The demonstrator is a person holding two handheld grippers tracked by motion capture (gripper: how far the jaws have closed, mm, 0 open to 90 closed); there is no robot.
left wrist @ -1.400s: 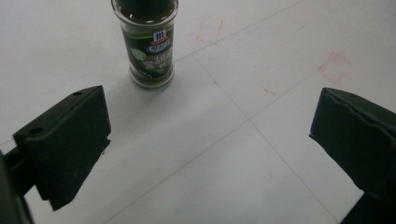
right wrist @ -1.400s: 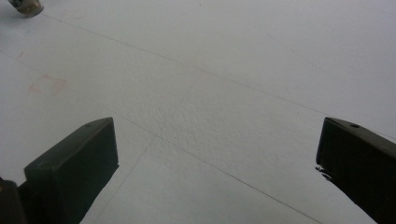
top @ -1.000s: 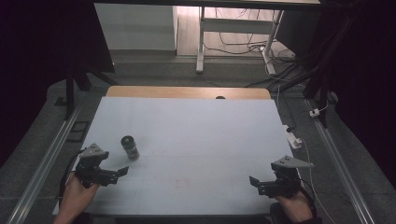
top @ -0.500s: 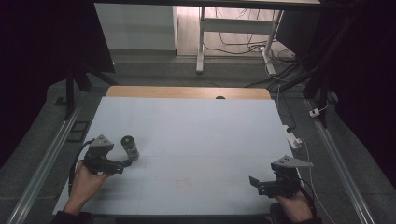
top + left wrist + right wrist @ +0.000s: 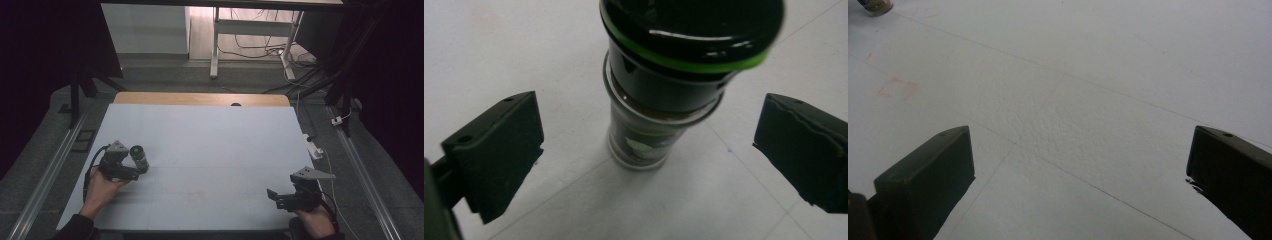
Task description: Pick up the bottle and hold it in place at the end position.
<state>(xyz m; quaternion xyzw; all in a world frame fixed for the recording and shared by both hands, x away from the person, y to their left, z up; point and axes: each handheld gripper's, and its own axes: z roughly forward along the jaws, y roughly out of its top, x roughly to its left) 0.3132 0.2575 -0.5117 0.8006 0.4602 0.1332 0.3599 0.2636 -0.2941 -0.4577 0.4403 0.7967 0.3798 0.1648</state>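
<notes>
A small upright jar (image 5: 139, 157) with a black lid and a green ring stands on the white table (image 5: 210, 145) at the left. In the left gripper view the jar (image 5: 674, 75) rises between the two black jaws, which stand wide apart and do not touch it. My left gripper (image 5: 134, 173) is open right beside the jar in the high view. My right gripper (image 5: 275, 197) rests open near the table's front right, with bare table (image 5: 1073, 100) between its jaws. The jar's base (image 5: 875, 6) shows at the top left corner of the right gripper view.
A wooden strip (image 5: 200, 99) runs along the table's far edge. Metal rails (image 5: 47, 172) flank both sides. A white power strip (image 5: 314, 148) and cables lie off the right edge. Faint reddish marks (image 5: 192, 196) stain the surface near the front.
My left gripper has moved forward and right, up to the jar, which now stands between its open jaws. The right gripper has stayed put.
</notes>
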